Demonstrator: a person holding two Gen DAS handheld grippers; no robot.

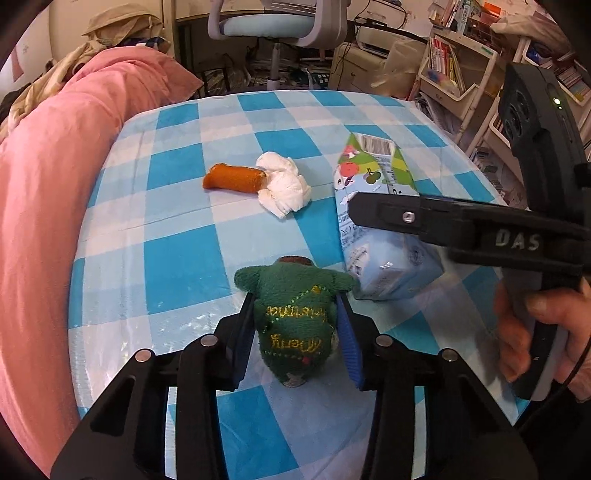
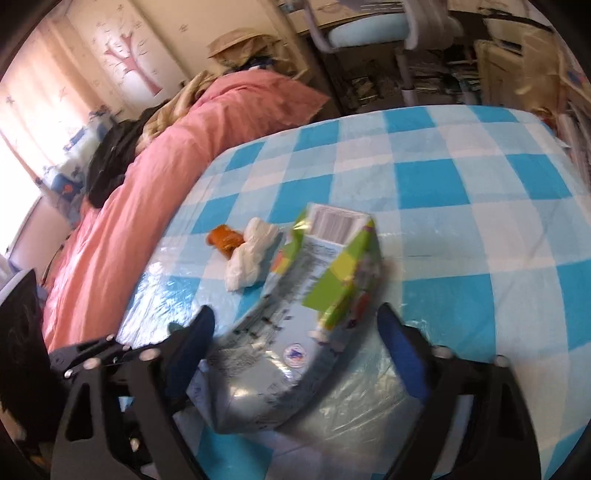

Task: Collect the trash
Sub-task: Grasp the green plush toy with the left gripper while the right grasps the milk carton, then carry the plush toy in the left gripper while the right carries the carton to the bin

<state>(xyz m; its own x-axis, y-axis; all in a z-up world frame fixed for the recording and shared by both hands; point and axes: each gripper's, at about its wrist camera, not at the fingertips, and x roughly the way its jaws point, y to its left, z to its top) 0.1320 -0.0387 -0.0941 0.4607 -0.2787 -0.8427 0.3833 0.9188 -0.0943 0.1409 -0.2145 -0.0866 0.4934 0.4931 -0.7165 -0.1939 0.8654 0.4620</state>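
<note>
A milk carton [image 1: 373,221] lies on its side on the blue checked tablecloth [image 1: 177,258]; it also shows in the right wrist view [image 2: 295,332]. A crumpled white tissue [image 1: 284,188] and an orange roll-shaped piece [image 1: 232,178] lie beyond it, touching each other. My left gripper [image 1: 295,314] is shut on a green plush toy [image 1: 295,317] resting on the table. My right gripper [image 2: 295,325] is open, its fingers either side of the carton, apart from it. In the left wrist view the right gripper's finger [image 1: 424,218] hangs over the carton.
A pink duvet [image 1: 55,184] lies along the table's left edge. A desk chair [image 1: 277,22] stands beyond the far edge. Shelves with books [image 1: 461,62] stand at the right.
</note>
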